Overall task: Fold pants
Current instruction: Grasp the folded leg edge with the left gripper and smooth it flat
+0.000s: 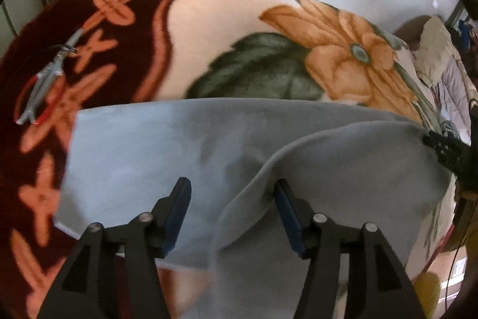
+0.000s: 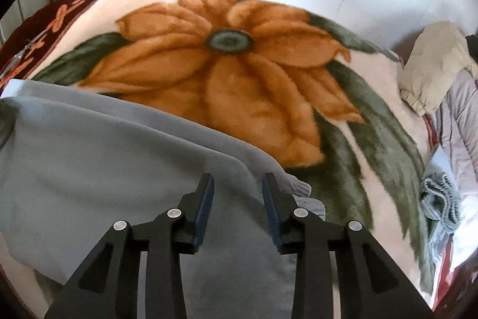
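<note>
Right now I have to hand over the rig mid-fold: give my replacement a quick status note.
Left gripper: open above the grey pants, nothing pinched.
Right gripper: open above the same cloth, near its edge.
Pants lie on the flowered blanket, one layer already folded over another.
Left: smooth the top layer and make the remaining folds.

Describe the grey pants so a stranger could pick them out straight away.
Start from the big blanket with the orange flower covering the bed. At its near edge, right under both pairs of jaws, lie the grey pants, partly folded over themselves. They are the only plain, unpatterned grey cloth there, unlike the beige and ribbed clothes piled at the right.
</note>
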Demonstrator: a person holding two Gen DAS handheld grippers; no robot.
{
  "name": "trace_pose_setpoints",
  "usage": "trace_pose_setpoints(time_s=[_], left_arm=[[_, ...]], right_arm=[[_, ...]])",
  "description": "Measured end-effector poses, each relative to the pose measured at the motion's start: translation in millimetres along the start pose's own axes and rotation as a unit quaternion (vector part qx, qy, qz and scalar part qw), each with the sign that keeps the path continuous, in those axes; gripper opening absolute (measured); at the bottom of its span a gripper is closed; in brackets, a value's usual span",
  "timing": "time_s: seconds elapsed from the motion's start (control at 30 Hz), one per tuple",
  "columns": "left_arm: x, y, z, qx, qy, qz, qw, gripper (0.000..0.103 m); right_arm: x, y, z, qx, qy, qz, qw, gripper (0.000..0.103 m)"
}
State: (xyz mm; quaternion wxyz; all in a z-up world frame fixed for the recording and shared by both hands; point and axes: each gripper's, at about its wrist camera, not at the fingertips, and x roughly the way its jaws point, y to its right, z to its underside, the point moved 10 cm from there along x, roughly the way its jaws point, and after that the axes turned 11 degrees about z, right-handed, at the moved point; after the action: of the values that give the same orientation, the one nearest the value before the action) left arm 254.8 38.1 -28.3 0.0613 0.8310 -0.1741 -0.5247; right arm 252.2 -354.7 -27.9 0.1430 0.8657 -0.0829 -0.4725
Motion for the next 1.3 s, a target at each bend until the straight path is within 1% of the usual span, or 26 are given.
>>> trace_pose_setpoints(time_s=[0.07,0.17,0.3,0.43,0.5,0.53,0.67,0.77,0.8,0.9,0.97,1.03,1.13,1.2,1.23,1.27,1.3], left_arm=[[-15,-6,3,0.002,0.007,-0.004,1.0000,0.066],[-35,-21,13,-0.013,0.014,-0.007,0.9998,0.066],[-58,-32,30,-0.041,0.027,0.010,0.9988,0.066],[-72,-28,52,-0.056,0.034,0.034,0.9972,0.066],[-72,-22,61,-0.058,0.033,0.045,0.9968,0.066],[-71,-20,65,-0.057,0.031,0.044,0.9969,0.066],[-58,-25,84,-0.071,0.015,0.021,0.9972,0.066],[-47,-31,97,-0.087,0.003,0.014,0.9961,0.066],[-44,-32,100,-0.090,0.000,0.013,0.9959,0.066],[-35,-33,109,-0.099,-0.007,0.021,0.9949,0.066],[-31,-34,112,-0.104,-0.005,0.018,0.9944,0.066],[-30,-35,112,-0.113,0.001,0.012,0.9935,0.066],[-28,-32,112,-0.115,0.006,-0.004,0.9933,0.066],[-28,-26,111,-0.109,0.012,-0.005,0.9939,0.058],[-27,-23,111,-0.105,0.014,-0.001,0.9943,0.047],[-26,-18,111,-0.102,0.015,0.006,0.9946,0.032],[-25,-14,111,-0.101,0.016,0.016,0.9946,0.023]], right_arm=[[-14,-6,-2,-0.003,0.007,-0.001,1.000,0.034],[-35,-19,-1,-0.005,0.015,-0.011,1.000,0.034],[-63,-45,9,-0.006,0.020,-0.035,0.999,0.034],[-82,-75,28,-0.006,0.015,-0.055,0.998,0.034],[-88,-89,37,-0.007,0.012,-0.062,0.998,0.034],[-91,-96,41,-0.007,0.011,-0.065,0.998,0.034],[-99,-125,57,-0.007,0.006,-0.079,0.997,0.034],[-96,-140,66,-0.001,-0.004,-0.090,0.996,0.034],[-93,-144,69,-0.003,-0.008,-0.087,0.996,0.034],[-80,-152,78,-0.018,-0.017,-0.073,0.997,0.035],[-79,-152,80,-0.017,-0.010,-0.072,0.997,0.036],[-77,-151,81,-0.005,-0.011,-0.078,0.997,0.037],[-74,-148,83,0.021,-0.023,-0.094,0.995,0.038],[-73,-147,84,0.029,-0.027,-0.097,0.994,0.038],[-73,-148,85,0.029,-0.028,-0.094,0.995,0.038],[-73,-148,84,0.029,-0.030,-0.092,0.995,0.038],[-72,-149,84,0.032,-0.032,-0.090,0.995,0.039]])
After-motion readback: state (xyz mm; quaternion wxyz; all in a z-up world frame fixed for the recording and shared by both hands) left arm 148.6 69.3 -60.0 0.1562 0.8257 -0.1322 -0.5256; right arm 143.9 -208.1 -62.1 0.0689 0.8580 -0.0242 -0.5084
